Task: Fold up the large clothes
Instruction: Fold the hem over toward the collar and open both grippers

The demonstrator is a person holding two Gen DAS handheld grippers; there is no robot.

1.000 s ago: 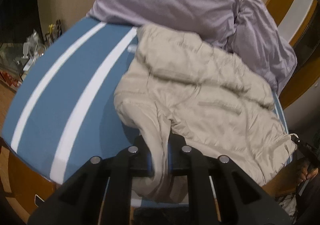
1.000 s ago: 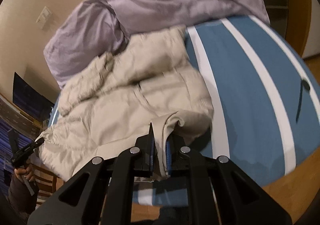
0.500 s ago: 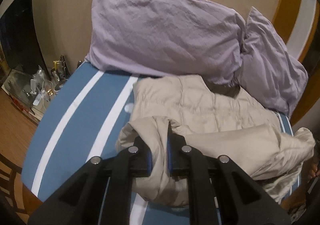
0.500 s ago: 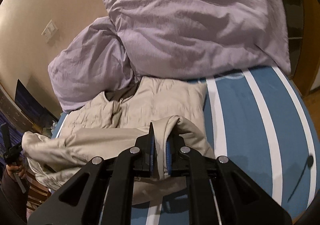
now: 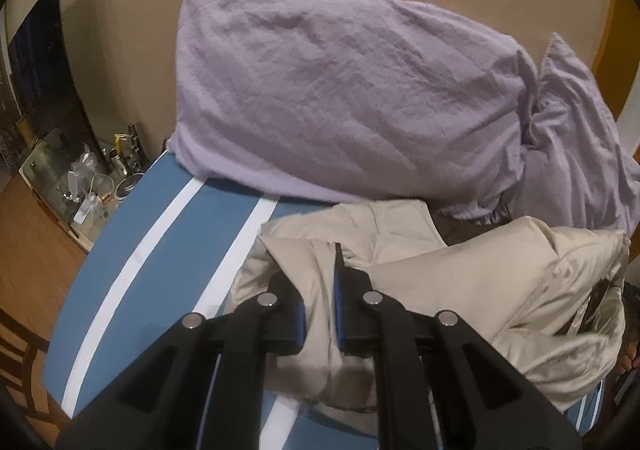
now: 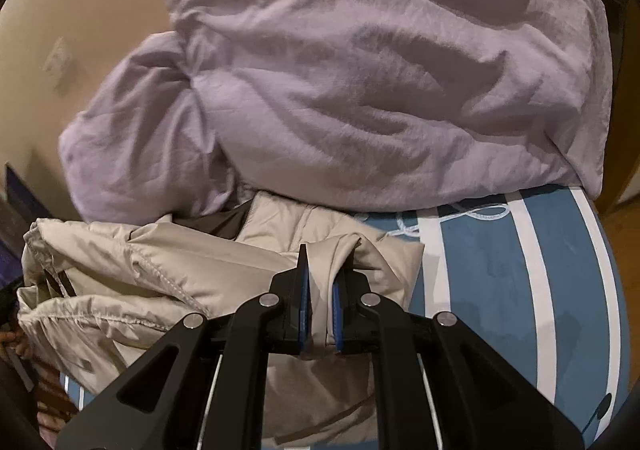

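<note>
A beige padded jacket (image 5: 460,282) lies on a blue bed cover with white stripes (image 5: 168,250). Its near hem is folded up over the body, toward the pillows. My left gripper (image 5: 320,290) is shut on a bunched fold of the jacket's left edge. My right gripper (image 6: 320,290) is shut on a fold of the jacket (image 6: 160,282) at its right edge. The jacket's dark lining (image 6: 224,224) shows near the collar. The fabric under the fold is hidden.
Two lilac pillows (image 5: 340,98) stand against the beige wall right behind the jacket; they also show in the right wrist view (image 6: 380,82). A cluttered low table (image 5: 80,178) stands left of the bed. Blue cover with a white cord print (image 6: 520,290) lies to the right.
Both grippers have carried the jacket's near edge up and forward toward the pillows, so that the jacket is doubled over itself. The pillows now fill much more of both views.
</note>
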